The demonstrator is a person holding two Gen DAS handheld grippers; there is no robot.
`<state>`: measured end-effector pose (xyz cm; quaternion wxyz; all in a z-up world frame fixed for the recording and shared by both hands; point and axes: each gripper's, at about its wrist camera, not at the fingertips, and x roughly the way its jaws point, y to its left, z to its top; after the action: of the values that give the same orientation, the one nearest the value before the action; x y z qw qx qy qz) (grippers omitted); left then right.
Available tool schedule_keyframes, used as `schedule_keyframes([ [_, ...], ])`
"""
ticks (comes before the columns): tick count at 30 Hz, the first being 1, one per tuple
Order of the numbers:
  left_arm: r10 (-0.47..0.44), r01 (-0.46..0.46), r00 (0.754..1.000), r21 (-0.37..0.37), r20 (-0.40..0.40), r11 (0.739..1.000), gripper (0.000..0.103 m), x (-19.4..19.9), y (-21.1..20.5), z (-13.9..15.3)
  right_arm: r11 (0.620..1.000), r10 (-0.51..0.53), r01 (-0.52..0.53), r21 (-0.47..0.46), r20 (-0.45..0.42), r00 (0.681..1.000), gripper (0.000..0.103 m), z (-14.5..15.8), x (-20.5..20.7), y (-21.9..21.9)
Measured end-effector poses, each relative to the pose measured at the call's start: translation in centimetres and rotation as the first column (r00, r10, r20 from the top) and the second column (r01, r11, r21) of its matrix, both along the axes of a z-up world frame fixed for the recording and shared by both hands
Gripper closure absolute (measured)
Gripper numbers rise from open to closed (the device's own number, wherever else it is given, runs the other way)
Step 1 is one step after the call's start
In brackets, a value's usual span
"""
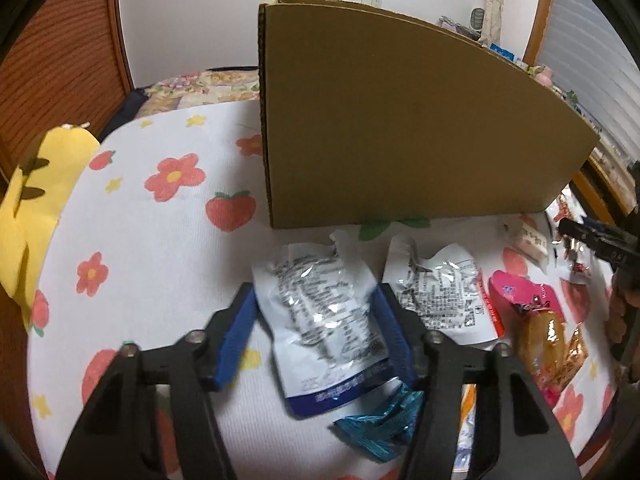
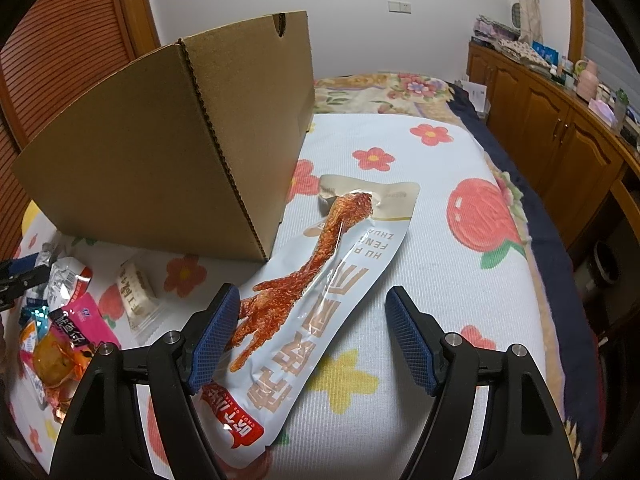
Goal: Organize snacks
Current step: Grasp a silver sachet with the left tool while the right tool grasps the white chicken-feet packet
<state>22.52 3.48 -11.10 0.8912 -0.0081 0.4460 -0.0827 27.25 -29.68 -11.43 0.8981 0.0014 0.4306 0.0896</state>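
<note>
A brown cardboard box (image 1: 400,120) stands on the flowered sheet, also in the right wrist view (image 2: 160,152). My left gripper (image 1: 316,300) is open, its blue pads on either side of a crumpled white and blue snack pouch (image 1: 324,328) lying on the sheet. A second white pouch (image 1: 444,292) lies just right of it. My right gripper (image 2: 312,300) is open over a long white chicken-foot snack pack (image 2: 320,300); the left pad (image 2: 212,340) overlaps the pack's edge, the right pad stands apart.
A pile of small snacks lies between the grippers: pink pack (image 1: 524,292), orange pack (image 1: 548,344), teal wrapper (image 1: 380,424), white bar (image 2: 138,292). A yellow cushion (image 1: 36,208) sits at far left. Wooden cabinets (image 2: 560,140) line the right.
</note>
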Motion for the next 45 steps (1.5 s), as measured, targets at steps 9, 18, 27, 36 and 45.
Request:
schedule_keyframes([
  [9,-0.039,0.039,0.999,0.009,0.027,0.999,0.049,-2.6,0.2,0.1,1.0,0.004,-0.004,0.004,-0.003,1.0,0.026,0.0,-0.1,0.0],
  [18,-0.025,0.025,0.999,0.002,0.044,1.0,0.049,-3.6,1.0,0.1,0.998,0.053,-0.052,0.043,-0.029,0.998,0.055,0.4,-0.4,0.3],
  [27,-0.024,0.025,0.998,-0.006,0.066,1.0,0.049,-4.2,1.2,0.3,0.99,0.06,-0.055,0.129,-0.036,0.998,0.071,1.0,-1.7,-0.8],
  [36,-0.018,0.021,0.996,-0.034,0.085,0.999,0.049,-4.8,1.5,0.6,0.988,0.068,-0.07,0.139,0.018,0.998,0.082,2.5,-3.6,-0.5],
  [45,-0.013,0.019,0.994,-0.059,0.112,0.998,0.049,-5.9,1.7,1.2,0.987,0.052,-0.057,0.149,0.033,0.998,0.083,2.8,-5.5,-1.6],
])
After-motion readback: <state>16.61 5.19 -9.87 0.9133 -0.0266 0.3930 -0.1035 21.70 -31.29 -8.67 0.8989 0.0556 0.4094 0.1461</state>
